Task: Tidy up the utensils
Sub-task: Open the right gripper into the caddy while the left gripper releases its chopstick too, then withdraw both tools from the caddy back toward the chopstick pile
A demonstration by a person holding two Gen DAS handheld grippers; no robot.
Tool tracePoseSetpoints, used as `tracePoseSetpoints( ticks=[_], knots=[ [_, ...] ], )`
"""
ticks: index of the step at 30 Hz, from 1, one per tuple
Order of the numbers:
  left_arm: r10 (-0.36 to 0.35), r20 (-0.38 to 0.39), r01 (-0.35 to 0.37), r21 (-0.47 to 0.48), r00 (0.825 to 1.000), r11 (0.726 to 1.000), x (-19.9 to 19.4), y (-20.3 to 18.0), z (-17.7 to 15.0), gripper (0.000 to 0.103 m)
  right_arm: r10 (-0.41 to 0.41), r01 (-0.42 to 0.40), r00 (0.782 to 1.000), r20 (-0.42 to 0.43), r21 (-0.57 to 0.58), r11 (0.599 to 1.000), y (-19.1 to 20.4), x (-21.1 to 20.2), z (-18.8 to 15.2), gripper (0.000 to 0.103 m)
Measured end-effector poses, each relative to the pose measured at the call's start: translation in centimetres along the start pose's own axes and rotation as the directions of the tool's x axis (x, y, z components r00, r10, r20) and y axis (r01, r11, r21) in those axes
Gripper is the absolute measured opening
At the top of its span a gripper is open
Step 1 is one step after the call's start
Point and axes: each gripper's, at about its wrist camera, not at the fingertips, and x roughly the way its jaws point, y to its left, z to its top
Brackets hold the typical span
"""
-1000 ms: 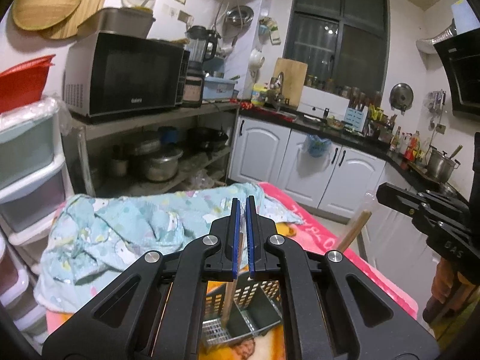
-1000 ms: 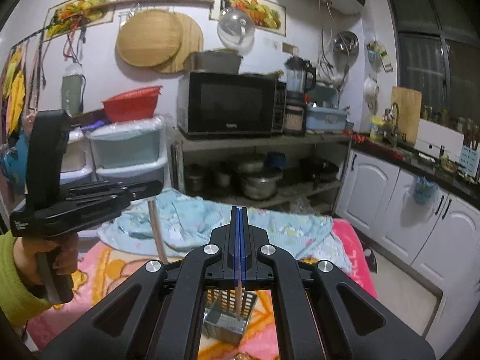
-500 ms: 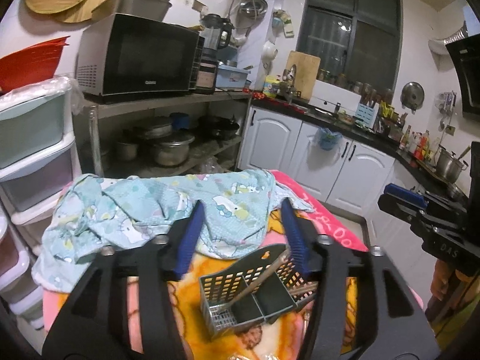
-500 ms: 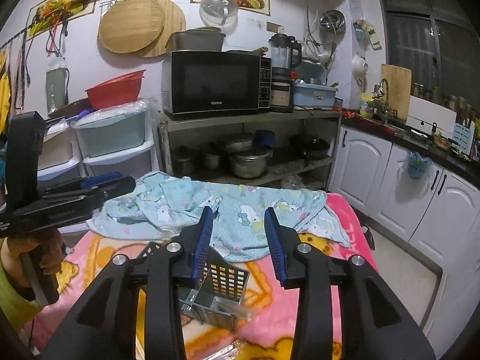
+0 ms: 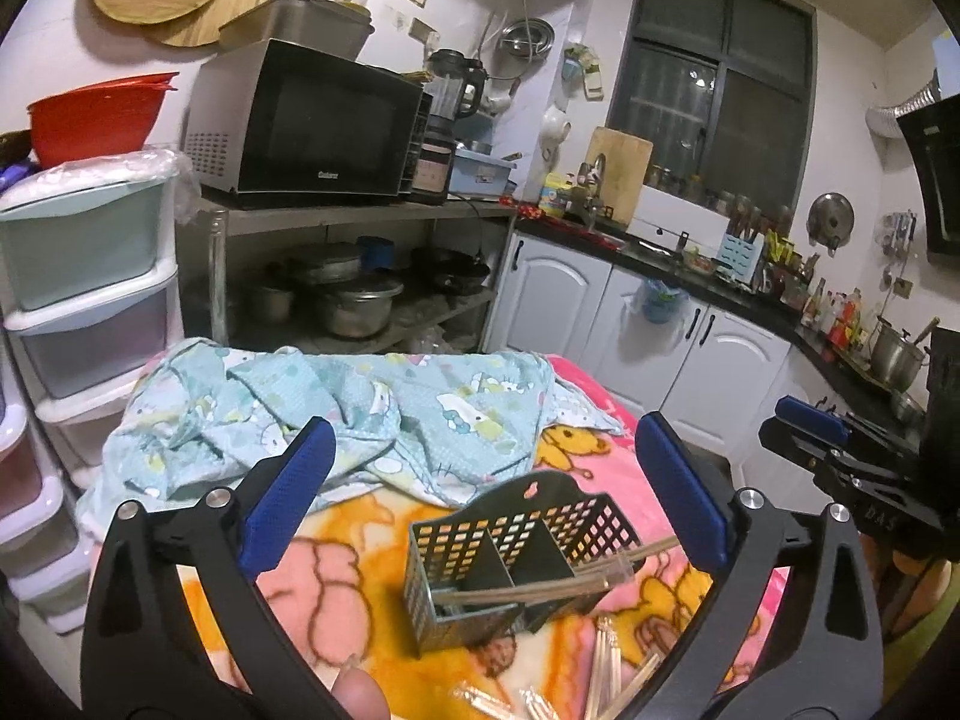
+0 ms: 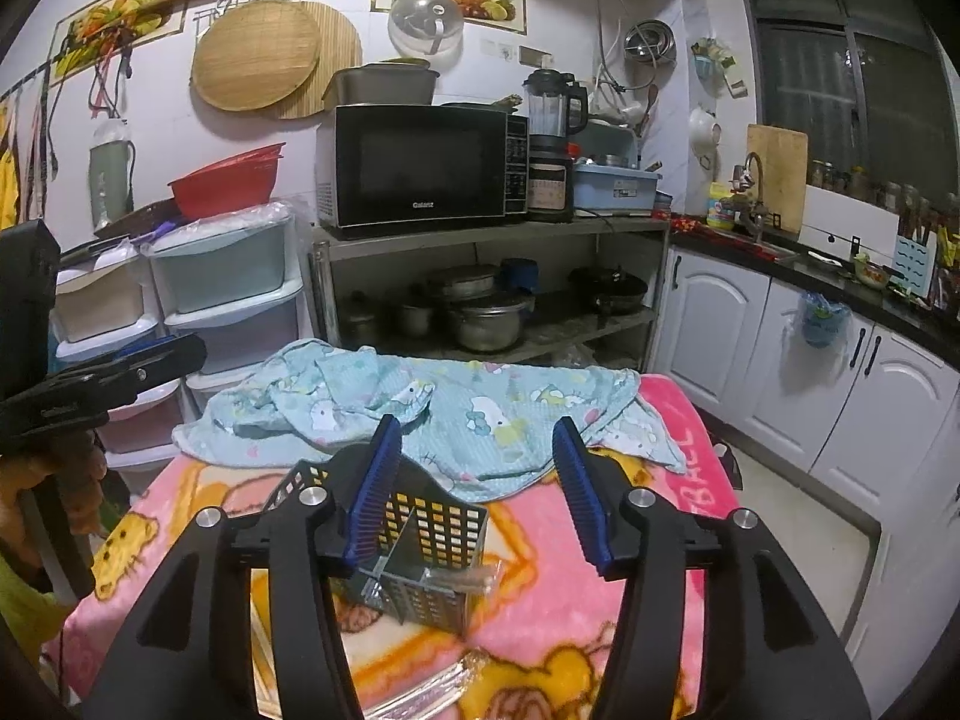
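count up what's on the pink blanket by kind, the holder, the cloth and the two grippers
Utensil holder: 1
Blue patterned cloth: 1
Hand-held grippers: 2, left and right, both open
Total: 4
Loose utensils at the bottom edge are too blurred to count.

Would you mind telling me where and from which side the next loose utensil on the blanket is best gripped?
Grip one of the loose utensils near mid-shaft, coming straight down from above. They lie flat on the soft blanket in front of the caddy, so tongs set across the thin shaft probably seat best. Both the left tongs and right tongs are open.
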Motion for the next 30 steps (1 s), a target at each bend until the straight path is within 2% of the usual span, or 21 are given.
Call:
tracePoseSetpoints(
  ticks=[14,20,30],
  knots=[
    [0.032,-0.017,-0.033,-0.039,0.999,0.999,-2.5,1.1,-2.9,0.092,-0.001,0.002,0.999,-0.039,0.012,1.000,0.6,-2.0,-3.6,0.057],
    [0.043,-0.028,-0.045,-0.055,0.999,0.997,-3.2,1.5,-4.3,0.092,-0.005,0.006,0.996,-0.085,0.017,1.000,0.6,-2.0,-5.8,0.057],
    [0.063,-0.092,-0.070,-0.074,0.994,0.995,-3.3,2.5,-7.5,0.092,0.006,-0.002,0.985,-0.175,0.022,1.000,0.7,-1.9,-10.1,0.057]
  ],
)
